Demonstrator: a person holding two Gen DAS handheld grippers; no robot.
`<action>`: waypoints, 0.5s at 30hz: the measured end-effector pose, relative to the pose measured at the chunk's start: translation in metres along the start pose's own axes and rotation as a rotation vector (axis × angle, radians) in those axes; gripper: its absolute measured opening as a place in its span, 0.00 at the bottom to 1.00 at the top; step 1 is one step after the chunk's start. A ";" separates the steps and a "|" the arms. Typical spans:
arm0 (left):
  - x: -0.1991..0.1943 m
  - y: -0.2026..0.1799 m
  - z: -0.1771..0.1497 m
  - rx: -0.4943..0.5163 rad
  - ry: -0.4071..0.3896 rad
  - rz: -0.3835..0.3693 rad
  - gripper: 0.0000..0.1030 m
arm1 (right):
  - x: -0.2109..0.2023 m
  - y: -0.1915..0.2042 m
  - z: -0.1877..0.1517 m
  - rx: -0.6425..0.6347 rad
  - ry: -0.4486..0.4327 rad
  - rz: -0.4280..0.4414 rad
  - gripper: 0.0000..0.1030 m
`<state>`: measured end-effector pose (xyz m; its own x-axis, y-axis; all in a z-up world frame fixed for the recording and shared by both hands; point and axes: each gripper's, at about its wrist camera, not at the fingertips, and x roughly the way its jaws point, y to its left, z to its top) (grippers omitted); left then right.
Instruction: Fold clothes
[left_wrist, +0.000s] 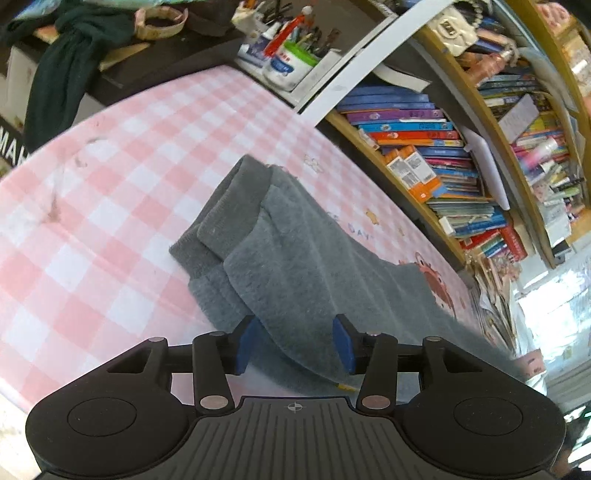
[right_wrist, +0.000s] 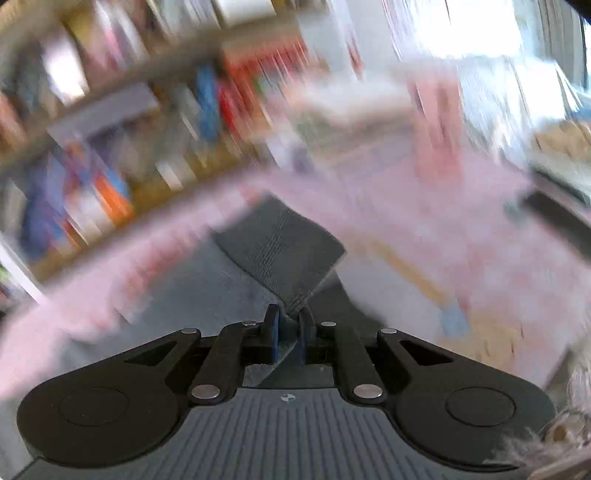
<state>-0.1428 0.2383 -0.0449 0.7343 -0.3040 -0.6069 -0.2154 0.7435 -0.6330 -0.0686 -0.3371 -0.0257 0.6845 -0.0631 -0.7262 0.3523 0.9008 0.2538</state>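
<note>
Two hand-held grippers work one grey garment on a pink checked bed.

At lower centre of the left wrist view, the left hand-held gripper (left_wrist: 295, 343) gapes wide, gripping nothing, its blue pads astride the garment (left_wrist: 295, 243), whose ribbed cuffs lie stacked at mid-frame, likely poised to pinch an edge. To the right, books fill a shelf (left_wrist: 454, 155). In the blurred right wrist view, the right hand-held gripper (right_wrist: 289, 328) is clamped on a ribbed band (right_wrist: 280, 247), seemingly carrying it over.

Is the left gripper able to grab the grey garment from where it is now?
Probably yes. The left gripper is open, its blue pads on either side of a fold of the grey garment on the pink checked cloth, with nothing in between.
</note>
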 end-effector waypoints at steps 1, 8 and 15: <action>0.002 0.001 0.001 -0.012 0.002 0.005 0.44 | 0.018 -0.005 -0.007 0.004 0.074 -0.033 0.11; 0.006 0.022 0.007 -0.219 -0.039 -0.025 0.43 | 0.027 -0.006 -0.024 -0.028 0.032 -0.022 0.14; 0.007 0.029 0.007 -0.336 -0.076 -0.008 0.39 | 0.026 -0.008 -0.018 -0.019 0.062 -0.022 0.15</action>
<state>-0.1390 0.2622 -0.0644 0.7801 -0.2545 -0.5716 -0.4000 0.4997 -0.7683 -0.0655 -0.3378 -0.0582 0.6355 -0.0562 -0.7701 0.3542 0.9074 0.2261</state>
